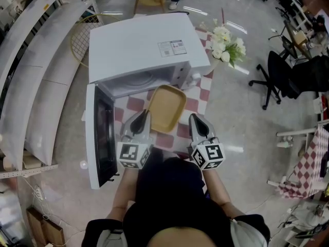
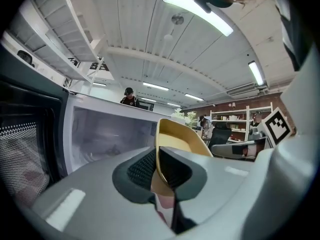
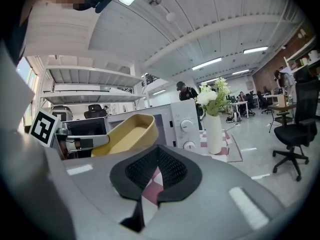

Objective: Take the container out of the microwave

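Left gripper (image 1: pixel 145 113) pinched the near-left rim of the yellow container (image 1: pixel 167 107), held outside the open microwave (image 1: pixel 144 48) over the table (image 1: pixel 201 94), while the right gripper (image 1: pixel 195 118) sat pressed together and empty at its right.

The rectangular plastic container (image 1: pixel 167 107) is a plain mustard yellow. The boxy metal microwave (image 1: pixel 144 48) is white, and its open door (image 1: pixel 103 138) is white round a black window with a fine dotted mesh; the round knobs (image 3: pixel 187 125) are white too. The bench cloth (image 1: pixel 199 94) is checked dark red and white. The left gripper (image 1: pixel 145 113) and right gripper (image 1: pixel 197 118) are pale grey with black ribbed pads in the jaws, and each bears a cube of black-and-white square markers. The flowers (image 1: pixel 225 44) are white with green leaves, in a white vase (image 3: pixel 214 131). The floor (image 1: pixel 241 112) is glossy grey
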